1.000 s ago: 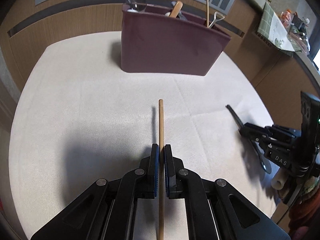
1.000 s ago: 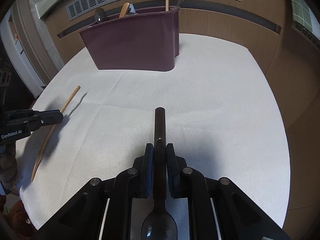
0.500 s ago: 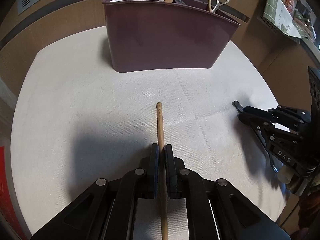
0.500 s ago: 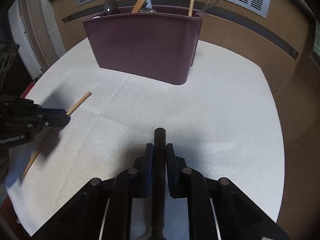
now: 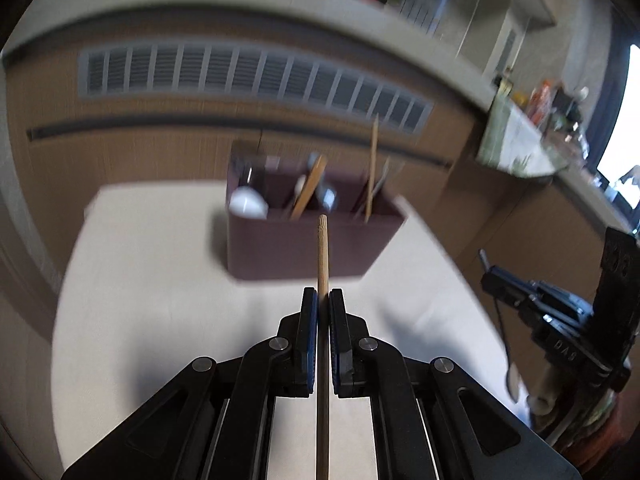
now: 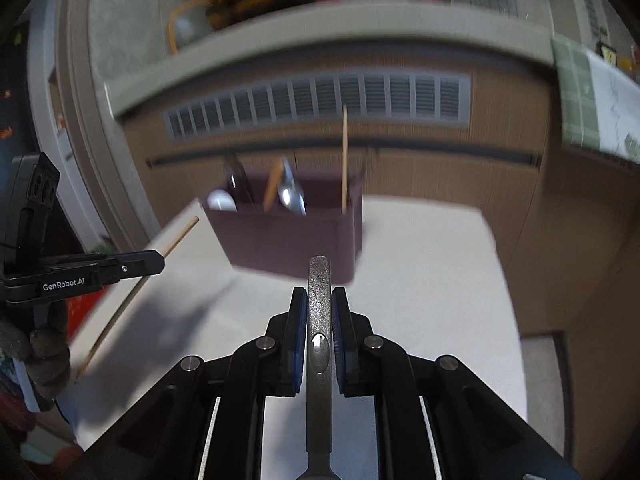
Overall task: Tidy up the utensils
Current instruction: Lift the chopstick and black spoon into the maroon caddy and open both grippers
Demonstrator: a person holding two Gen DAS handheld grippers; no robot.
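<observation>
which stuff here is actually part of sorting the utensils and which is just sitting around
Part of the job:
- wooden chopstick, clamped in the left gripper
- metal spoon, handle clamped in the right gripper
- maroon utensil holder, already holding utensils

Just lying about:
- wall vent
- cluttered counter, too blurred to identify items

My left hand-held gripper is matt black plastic with blue rubbery pads and bright metal pivot pins; it pinches a pale, bare wooden chopstick. My right hand-held gripper clamps a speckled, rough-looking metal spoon handle. The holder looks like matt maroon plastic. A white woven cloth covers the table.
</observation>
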